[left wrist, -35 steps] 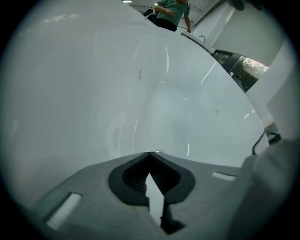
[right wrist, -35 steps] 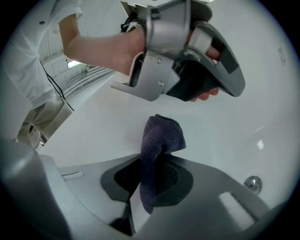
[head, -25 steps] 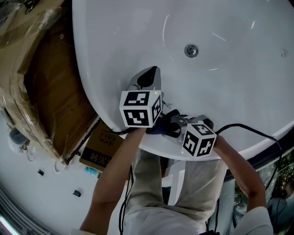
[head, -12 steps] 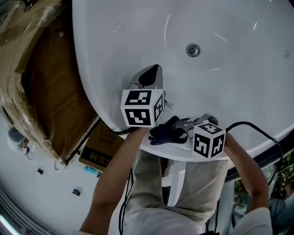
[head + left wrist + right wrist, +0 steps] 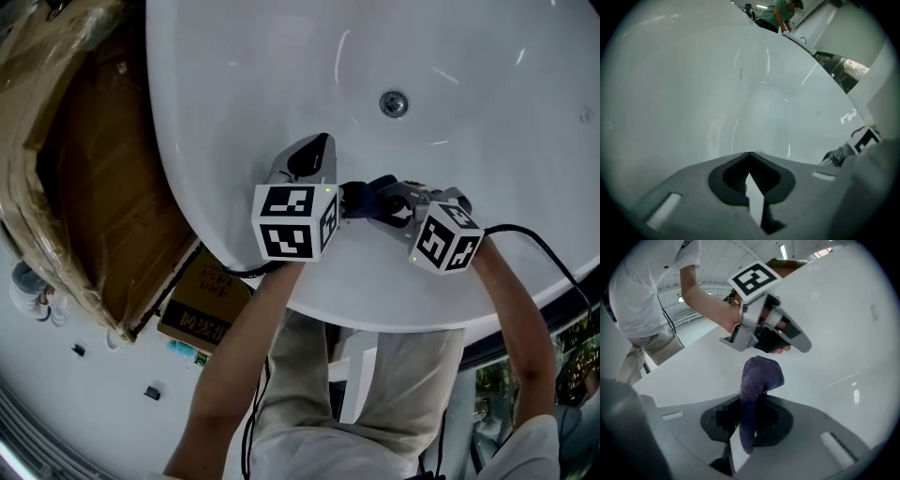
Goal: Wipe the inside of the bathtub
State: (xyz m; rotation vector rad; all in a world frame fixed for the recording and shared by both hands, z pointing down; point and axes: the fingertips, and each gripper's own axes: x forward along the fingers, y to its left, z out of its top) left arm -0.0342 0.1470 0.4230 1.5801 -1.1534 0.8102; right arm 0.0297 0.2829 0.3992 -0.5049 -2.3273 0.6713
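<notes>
The white bathtub (image 5: 487,56) fills the top of the head view, with its round drain (image 5: 394,103) on the bottom. My right gripper (image 5: 386,202) is shut on a dark purple cloth (image 5: 367,199) and holds it just inside the near tub wall. In the right gripper view the cloth (image 5: 758,376) stands up from between the jaws of that gripper (image 5: 753,401). My left gripper (image 5: 314,142) is beside it to the left, over the tub wall, shut with nothing in it. The left gripper view looks past that gripper (image 5: 750,157) into the bare tub interior (image 5: 764,93).
A big plastic-wrapped cardboard box (image 5: 84,169) stands left of the tub, with a smaller box (image 5: 202,309) on the floor below it. A black cable (image 5: 548,258) trails from my right gripper. A person (image 5: 777,13) stands beyond the tub's far end.
My right gripper has carried the cloth from the near tub rim up and over into the tub, next to the left gripper. The left gripper has hardly moved.
</notes>
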